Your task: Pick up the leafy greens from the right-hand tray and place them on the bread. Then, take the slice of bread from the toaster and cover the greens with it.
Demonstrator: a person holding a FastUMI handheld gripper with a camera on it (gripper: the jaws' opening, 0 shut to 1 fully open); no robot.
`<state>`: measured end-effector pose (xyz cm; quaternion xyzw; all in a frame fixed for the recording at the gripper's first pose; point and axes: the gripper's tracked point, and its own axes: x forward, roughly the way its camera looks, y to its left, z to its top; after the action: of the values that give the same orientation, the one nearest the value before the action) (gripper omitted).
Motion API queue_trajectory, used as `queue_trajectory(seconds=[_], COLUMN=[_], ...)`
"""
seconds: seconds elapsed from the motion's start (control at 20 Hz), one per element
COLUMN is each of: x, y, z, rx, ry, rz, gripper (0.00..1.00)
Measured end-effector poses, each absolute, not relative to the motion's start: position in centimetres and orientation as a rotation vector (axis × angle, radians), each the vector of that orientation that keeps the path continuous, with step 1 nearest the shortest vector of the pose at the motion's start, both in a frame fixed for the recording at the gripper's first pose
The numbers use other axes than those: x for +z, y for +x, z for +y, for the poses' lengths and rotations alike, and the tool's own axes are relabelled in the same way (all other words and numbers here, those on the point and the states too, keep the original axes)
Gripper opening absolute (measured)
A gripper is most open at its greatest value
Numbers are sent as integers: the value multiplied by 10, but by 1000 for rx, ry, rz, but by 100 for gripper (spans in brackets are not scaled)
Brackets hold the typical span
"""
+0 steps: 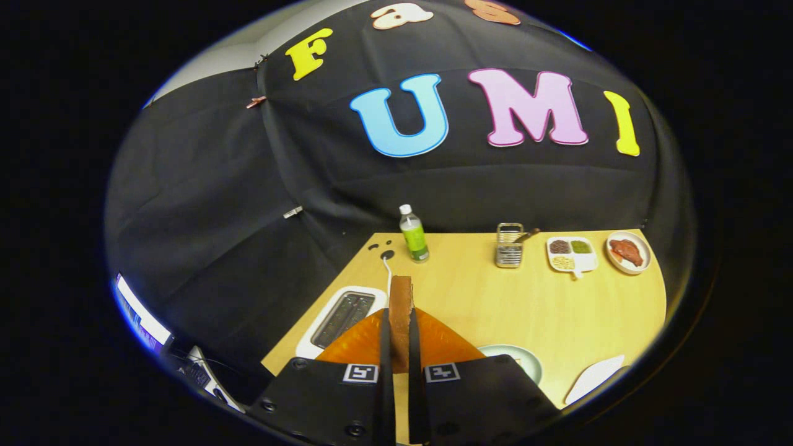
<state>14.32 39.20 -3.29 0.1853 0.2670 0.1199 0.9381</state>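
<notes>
The fingers (400, 334) are closed on a brown toasted bread slice (401, 303), held upright above the white toaster (341, 319) on the pale wooden counter (495, 303); no writing is legible.

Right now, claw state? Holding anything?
Claw: closed on the slice of bread, held upright on edge between both fingers, lifted above the toaster.

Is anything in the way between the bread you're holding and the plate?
Nothing visible blocks it. The gripper is shut on the bread slice, lifted above the toaster. The plate sits beside the fingers, partly hidden behind the gripper's body, so I can't see what's on it.
</notes>
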Motion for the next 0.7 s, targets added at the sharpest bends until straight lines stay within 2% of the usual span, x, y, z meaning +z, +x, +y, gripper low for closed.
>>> queue_trajectory(seconds=[0.35,0.7], x=[-115,-158], y=[102,102], z=[336,360], rx=[91,105], ry=[390,521], rz=[641,670], gripper=[13,13])
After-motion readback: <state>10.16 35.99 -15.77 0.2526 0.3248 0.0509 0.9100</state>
